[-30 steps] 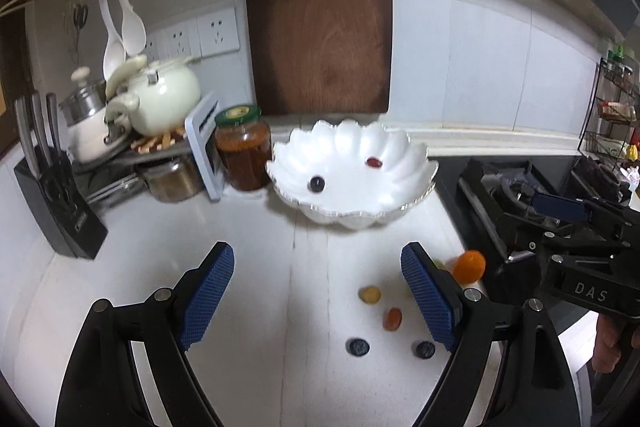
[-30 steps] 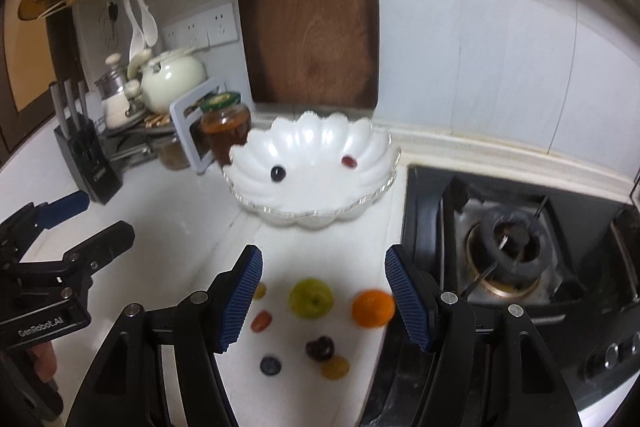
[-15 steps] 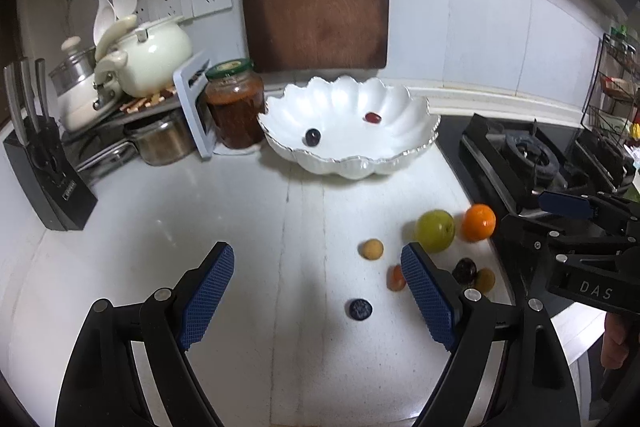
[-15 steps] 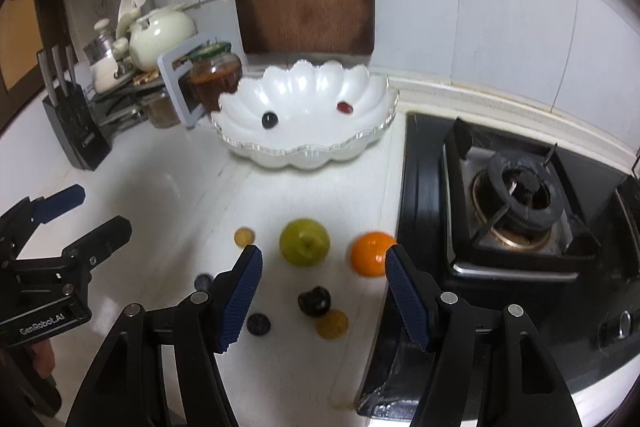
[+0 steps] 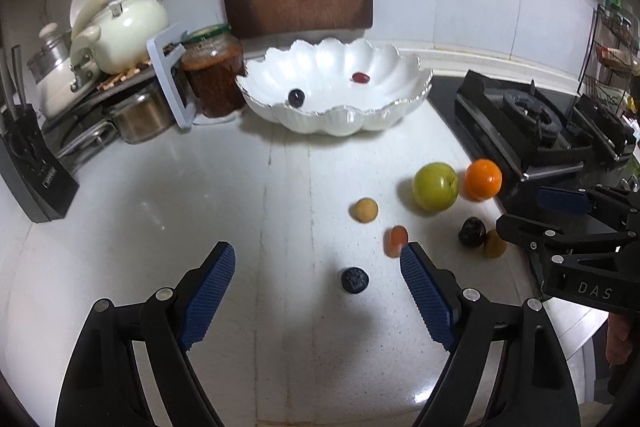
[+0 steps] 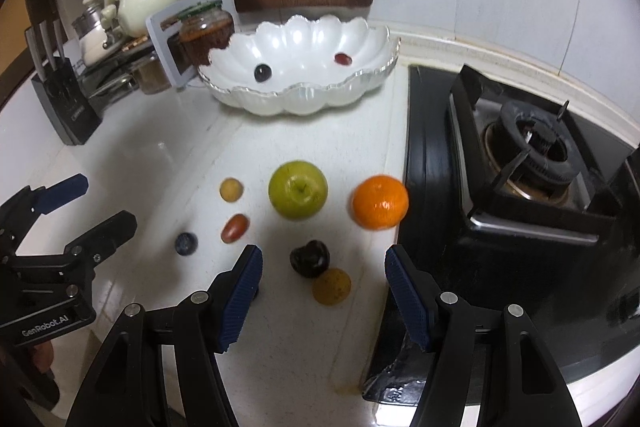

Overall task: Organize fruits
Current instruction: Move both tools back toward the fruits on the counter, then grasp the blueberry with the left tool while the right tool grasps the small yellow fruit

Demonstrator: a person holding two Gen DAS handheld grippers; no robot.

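Both grippers have drawn back from the white scalloped bowl (image 6: 298,75) over the last second, so the loose fruit on the counter (image 5: 160,227), earlier partly hidden behind the fingers, now lies in plain view ahead of them; this looks like a return for the next pick. The left gripper (image 5: 316,291) is spread wide and empty above the counter, with a blueberry (image 5: 354,279) between its fingers and a small red fruit (image 5: 396,241) just beside its right fingertip. The right gripper (image 6: 322,287) is likewise spread and empty, with a dark plum (image 6: 310,258) and a small yellow fruit (image 6: 331,285) touching it between its fingers. Farther off lie a green apple (image 6: 298,189), an orange (image 6: 380,201) at the edge of the gas stove (image 6: 528,163), and a small tan fruit (image 6: 231,189). Inside the bowl sit only two pieces, well apart: a dark grape (image 6: 263,72) and a red one (image 6: 343,58). Seven fruits are left outside, so I judge the sorting to be at an early stage
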